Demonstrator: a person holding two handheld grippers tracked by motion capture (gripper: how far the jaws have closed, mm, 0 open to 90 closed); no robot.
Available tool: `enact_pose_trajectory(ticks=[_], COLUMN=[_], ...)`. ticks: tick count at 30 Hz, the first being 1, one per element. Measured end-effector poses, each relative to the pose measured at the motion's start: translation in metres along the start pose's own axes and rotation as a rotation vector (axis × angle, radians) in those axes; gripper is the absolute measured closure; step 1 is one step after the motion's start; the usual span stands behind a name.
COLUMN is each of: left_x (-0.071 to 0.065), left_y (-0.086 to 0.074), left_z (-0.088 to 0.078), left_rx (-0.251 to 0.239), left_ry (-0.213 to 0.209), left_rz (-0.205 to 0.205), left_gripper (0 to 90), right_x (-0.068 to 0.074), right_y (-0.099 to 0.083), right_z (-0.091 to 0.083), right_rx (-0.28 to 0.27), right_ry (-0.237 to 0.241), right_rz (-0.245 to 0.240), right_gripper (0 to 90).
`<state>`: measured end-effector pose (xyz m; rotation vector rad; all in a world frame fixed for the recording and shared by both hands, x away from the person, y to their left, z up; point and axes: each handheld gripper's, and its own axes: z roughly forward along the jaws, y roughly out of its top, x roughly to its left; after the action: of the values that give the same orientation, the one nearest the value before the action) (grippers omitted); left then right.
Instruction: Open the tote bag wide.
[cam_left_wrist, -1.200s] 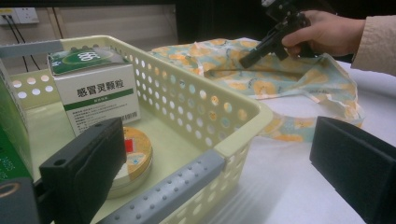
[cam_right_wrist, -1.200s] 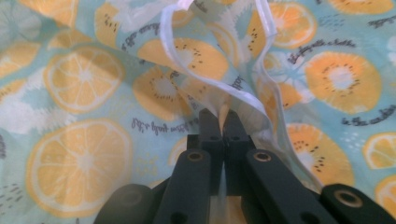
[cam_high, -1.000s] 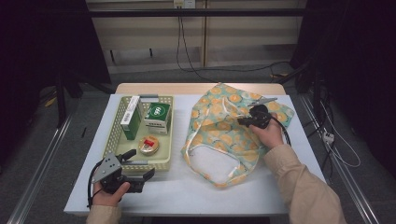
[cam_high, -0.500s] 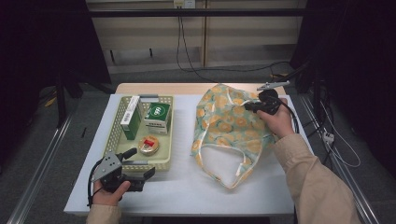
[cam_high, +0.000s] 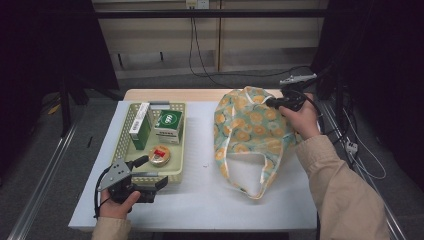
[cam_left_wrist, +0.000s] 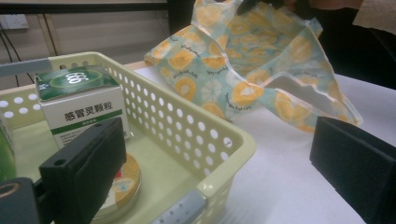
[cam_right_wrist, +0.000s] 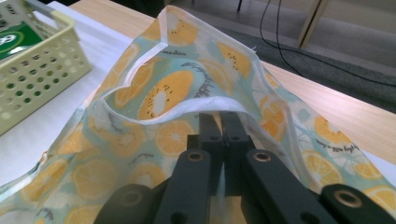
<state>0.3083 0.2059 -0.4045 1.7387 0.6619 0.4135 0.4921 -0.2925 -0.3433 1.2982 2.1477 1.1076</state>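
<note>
A citrus-print cloth bag (cam_high: 250, 130) lies on the white table, its white-trimmed mouth toward the near edge. My right gripper (cam_high: 274, 102) is shut on the bag's far upper edge and holds that part raised above the table. In the right gripper view the black jaws (cam_right_wrist: 222, 126) meet on the white trim, with the bag (cam_right_wrist: 116, 163) draped below. My left gripper (cam_high: 154, 171) rests open at the near corner of the pale yellow basket (cam_high: 123, 142). In the left gripper view the gripper (cam_left_wrist: 219, 177) has its jaws wide apart astride the basket's corner (cam_left_wrist: 187, 126), the bag (cam_left_wrist: 243, 70) beyond.
The basket holds a green and white medicine box (cam_high: 167, 125), a tall green box (cam_high: 140, 127) and a round tin (cam_high: 160, 155). Bare white table (cam_high: 210, 200) lies between basket and bag. Cables hang off the table's right side (cam_high: 350, 145).
My right gripper has risen and moved toward the far right corner, pulling the bag's edge up so the bag stands taller. The left gripper has stayed put.
</note>
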Motion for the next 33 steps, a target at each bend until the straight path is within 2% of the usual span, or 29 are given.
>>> enact_pose_trajectory(ticks=[4, 7, 18, 27, 33], left_x=[0.001, 0.004, 0.018, 0.033, 0.042], left_y=[0.004, 0.007, 0.028, 0.041, 0.045], left_z=[0.000, 0.000, 0.003, 0.010, 0.016], left_rx=[0.008, 0.003, 0.010, 0.030, 0.053], left_ry=[-0.014, -0.010, -0.013, 0.002, -0.003], left_rz=[0.000, -0.008, -0.009, -0.010, -0.020], left_gripper=[3.4, 3.4, 3.3, 3.3, 3.3], right_x=[-0.008, -0.007, -0.002, -0.003, -0.003], right_y=[-0.004, -0.003, 0.011, 0.010, 0.009], right_z=[0.006, 0.006, -0.016, -0.023, -0.023], right_rx=[-0.006, -0.016, -0.079, -0.082, -0.074], right_ry=[-0.005, -0.001, -0.016, -0.025, -0.024], right_rz=[0.034, 0.026, 0.017, 0.018, 0.017], right_gripper=[90.0, 90.0, 90.0, 90.0, 90.0])
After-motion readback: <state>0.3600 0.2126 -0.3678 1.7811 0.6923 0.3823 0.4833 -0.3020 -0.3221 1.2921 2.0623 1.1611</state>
